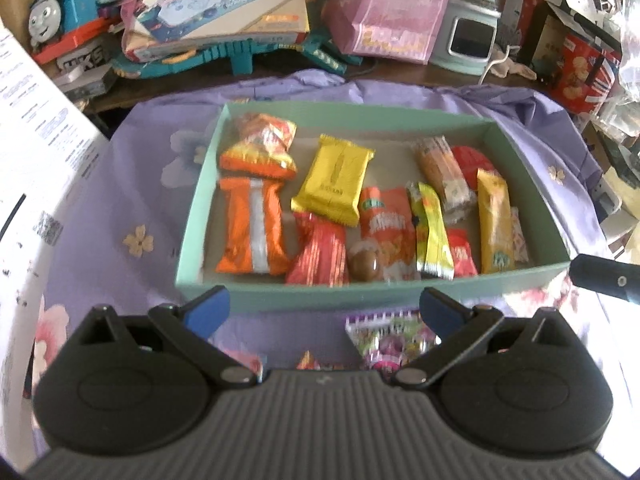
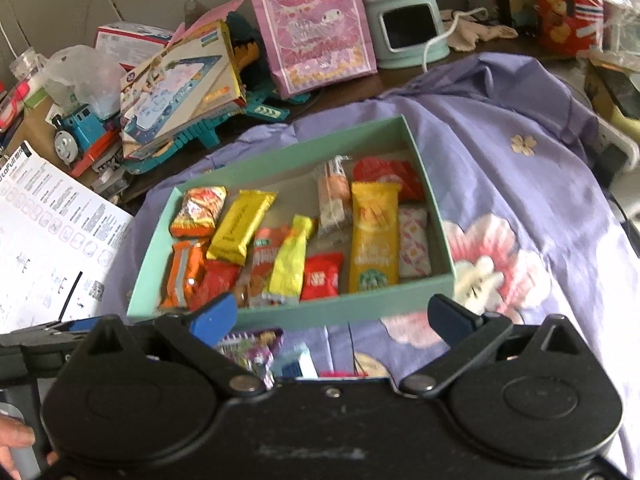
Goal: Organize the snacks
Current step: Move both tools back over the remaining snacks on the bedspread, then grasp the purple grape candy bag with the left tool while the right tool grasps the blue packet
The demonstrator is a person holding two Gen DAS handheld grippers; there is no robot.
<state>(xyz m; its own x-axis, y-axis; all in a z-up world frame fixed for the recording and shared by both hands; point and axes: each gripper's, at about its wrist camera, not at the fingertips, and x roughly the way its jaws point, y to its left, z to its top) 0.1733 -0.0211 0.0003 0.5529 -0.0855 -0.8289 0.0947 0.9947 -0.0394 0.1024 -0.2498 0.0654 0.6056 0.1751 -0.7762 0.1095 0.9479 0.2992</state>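
A shallow mint-green box [image 1: 320, 294] [image 2: 384, 300] sits on a purple flowered cloth and holds several snack packets: orange ones at the left, a yellow wafer pack [image 1: 334, 180] [image 2: 240, 226], a long yellow bar [image 1: 495, 220] [image 2: 374, 236] and a small red pack [image 2: 322, 276]. A purple candy packet [image 1: 390, 340] [image 2: 252, 346] lies on the cloth just in front of the box. My left gripper [image 1: 324, 310] is open with nothing between its blue pads, just short of the box's near wall. My right gripper [image 2: 332, 314] is also open wide and empty, at the near wall.
Behind the box lie a toy train [image 1: 60, 12], a tilted game box [image 1: 220, 4], a pink gift bag [image 1: 390, 8] and a pale green appliance [image 1: 472, 28]. A white printed carton [image 1: 36, 140] stands at the left. A hand [image 2: 16, 448] shows at the lower left.
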